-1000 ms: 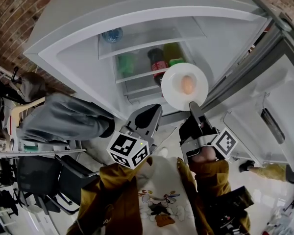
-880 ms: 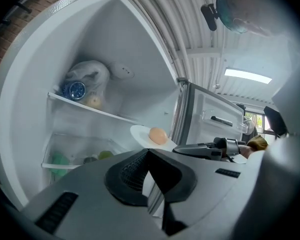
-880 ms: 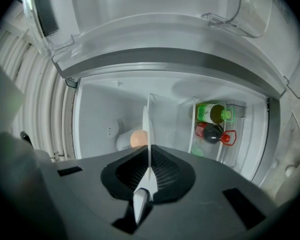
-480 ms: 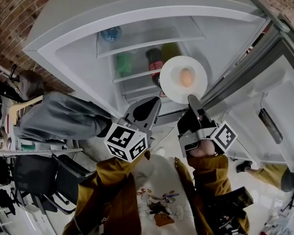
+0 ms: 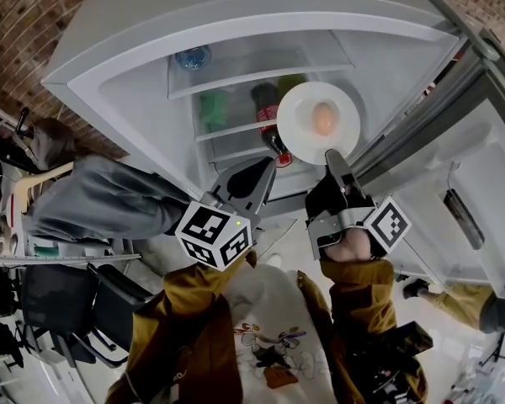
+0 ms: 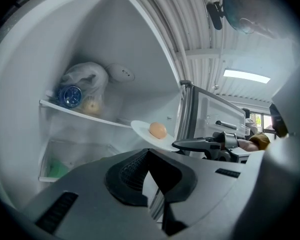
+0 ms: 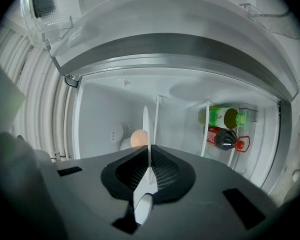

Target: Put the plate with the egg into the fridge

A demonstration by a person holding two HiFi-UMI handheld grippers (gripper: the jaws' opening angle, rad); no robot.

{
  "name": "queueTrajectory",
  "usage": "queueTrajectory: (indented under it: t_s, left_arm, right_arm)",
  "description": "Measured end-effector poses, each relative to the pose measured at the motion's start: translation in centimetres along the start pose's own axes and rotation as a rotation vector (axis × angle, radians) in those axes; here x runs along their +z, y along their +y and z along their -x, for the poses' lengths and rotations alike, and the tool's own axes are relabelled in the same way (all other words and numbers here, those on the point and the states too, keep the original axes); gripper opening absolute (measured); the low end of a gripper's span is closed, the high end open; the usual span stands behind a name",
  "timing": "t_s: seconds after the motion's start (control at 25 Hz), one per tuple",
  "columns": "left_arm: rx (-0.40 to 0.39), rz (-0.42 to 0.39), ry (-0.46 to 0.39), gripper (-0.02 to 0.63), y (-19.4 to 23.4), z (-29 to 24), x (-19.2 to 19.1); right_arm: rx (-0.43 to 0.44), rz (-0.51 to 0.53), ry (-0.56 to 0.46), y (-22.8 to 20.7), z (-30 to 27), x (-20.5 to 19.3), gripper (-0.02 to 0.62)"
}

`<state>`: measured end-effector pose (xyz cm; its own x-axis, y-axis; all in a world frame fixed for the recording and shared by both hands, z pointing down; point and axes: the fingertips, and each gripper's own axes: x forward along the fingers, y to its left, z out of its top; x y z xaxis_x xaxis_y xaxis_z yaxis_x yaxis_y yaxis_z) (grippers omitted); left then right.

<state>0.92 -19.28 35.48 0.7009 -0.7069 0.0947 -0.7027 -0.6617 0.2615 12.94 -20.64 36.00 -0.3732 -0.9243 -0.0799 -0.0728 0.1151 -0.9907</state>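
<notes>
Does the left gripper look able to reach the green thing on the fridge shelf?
Probably yes: the fridge is open, the left gripper empty, and the plate sits aside from the green thing.

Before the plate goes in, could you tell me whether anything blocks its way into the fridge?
Nothing visible does: the fridge stands open, and the plate in the right gripper faces bare space; the bottles stand aside.

A dark red-capped bottle [image 7: 224, 139] sits just beside a green bottle [image 7: 224, 117]. A brick wall [image 5: 21, 23] and a black chair [image 5: 67, 301] show at left.
</notes>
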Motion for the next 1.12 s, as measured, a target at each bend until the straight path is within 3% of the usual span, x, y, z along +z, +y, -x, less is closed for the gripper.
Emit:
queueTrajectory:
  t_s: [1.12]
  left_arm:
    - [0.048,-0.064,-0.060,0.006,2.3,-1.7,3.4]
  right_arm:
    - [-0.006,0.013,-0.068,0.8,-2.2,2.4,0.020]
